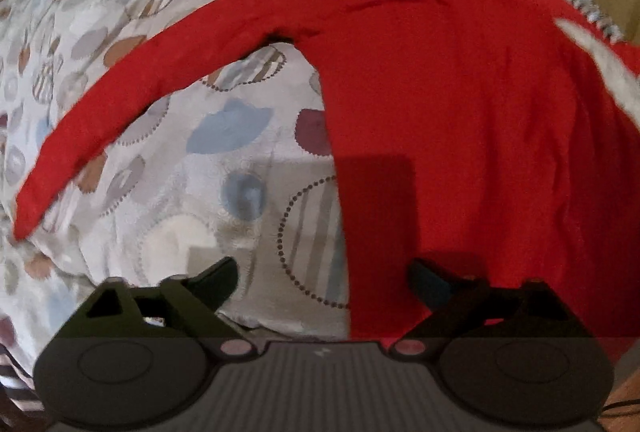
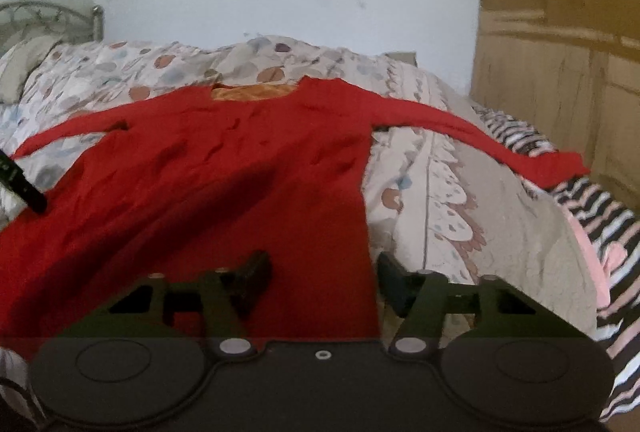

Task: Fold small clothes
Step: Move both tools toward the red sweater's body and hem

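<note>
red shirt (image 2: 224, 167) flat on bedspread (image 1: 224, 191), both tongs (image 1: 324, 282) (image 2: 325, 278) agape

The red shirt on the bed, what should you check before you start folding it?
1. Red shirt lies flat on the quilt, neck at the far end: ok.
2. Both sleeves spread out to the sides, not tucked under: ok.
3. Left gripper open, holding nothing, over the shirt's lower left edge: ok.
4. Right gripper open, holding nothing, over the lower right edge: ok.
5. Cloth smooth: not ok, a few wrinkles across the chest.
6. Bottom hem lying straight: cannot tell, the grippers hide it.
</note>
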Tool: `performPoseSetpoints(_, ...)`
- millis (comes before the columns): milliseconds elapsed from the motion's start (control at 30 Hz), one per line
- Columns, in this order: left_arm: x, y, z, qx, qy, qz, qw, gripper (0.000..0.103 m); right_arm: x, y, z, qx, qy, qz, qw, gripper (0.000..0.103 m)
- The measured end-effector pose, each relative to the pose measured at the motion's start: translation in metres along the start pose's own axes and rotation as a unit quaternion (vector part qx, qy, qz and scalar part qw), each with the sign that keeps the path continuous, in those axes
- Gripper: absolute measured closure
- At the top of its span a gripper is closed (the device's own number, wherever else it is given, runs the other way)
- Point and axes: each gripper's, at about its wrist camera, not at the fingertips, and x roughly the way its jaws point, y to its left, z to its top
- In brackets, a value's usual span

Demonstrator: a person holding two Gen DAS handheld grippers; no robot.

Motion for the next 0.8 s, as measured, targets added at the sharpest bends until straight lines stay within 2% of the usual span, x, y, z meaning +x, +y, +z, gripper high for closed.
performPoseSetpoints(67, 0.003, -0.003, -0.002, 0.003, 0.009, -0.007, 0.9999, 0.016, 0.001, 0.005, 0.002, -0.023, 0.004, -0.007, 1.0, 0.062)
performPoseSetpoints(100, 0.003, -0.004, -0.003, 0.004, 0.011, -0.006, 0.9999, 0.016, 0.0, 0.006, 0.003, -0.033, 0.004, -0.007, 0.999, 0.07)
performPoseSetpoints(133, 0.004, -0.005, -0.003, 0.007, 0.01, -0.001, 0.9999, 0.013, -0.001, 0.003, 0.005, -0.036, 0.005, -0.003, 0.999, 0.086)
performPoseSetpoints(167, 0.004, -0.007, -0.003, 0.009, 0.009, 0.006, 0.9999, 0.012, -0.003, -0.001, 0.008, -0.032, 0.005, 0.007, 0.999, 0.093)
performPoseSetpoints(267, 0.003, -0.008, -0.004, 0.012, 0.008, 0.018, 0.9997, 0.01, -0.016, -0.015, 0.018, -0.014, 0.007, 0.025, 1.0, 0.094)
performPoseSetpoints(400, -0.001, -0.005, -0.008, 0.001, 0.012, 0.012, 0.9999, 0.009, -0.046, -0.028, 0.024, -0.042, 0.008, -0.011, 0.999, 0.095)
performPoseSetpoints(533, -0.002, -0.003, -0.01, -0.011, 0.017, 0.008, 0.9998, 0.009, -0.041, -0.046, 0.001, -0.031, 0.049, -0.03, 0.998, 0.099)
performPoseSetpoints(600, -0.01, -0.004, -0.01, -0.019, 0.015, 0.012, 0.9996, 0.009, -0.041, -0.048, -0.008, -0.021, 0.05, -0.032, 0.998, 0.099)
performPoseSetpoints(733, -0.031, -0.01, -0.004, -0.035, -0.008, 0.0, 0.9994, 0.008, -0.042, -0.043, -0.009, -0.035, 0.034, -0.027, 0.998, 0.099)
performPoseSetpoints(800, -0.044, -0.017, 0.002, -0.046, -0.031, -0.014, 0.9984, 0.004, -0.041, -0.048, -0.009, -0.028, 0.031, -0.017, 0.999, 0.097)
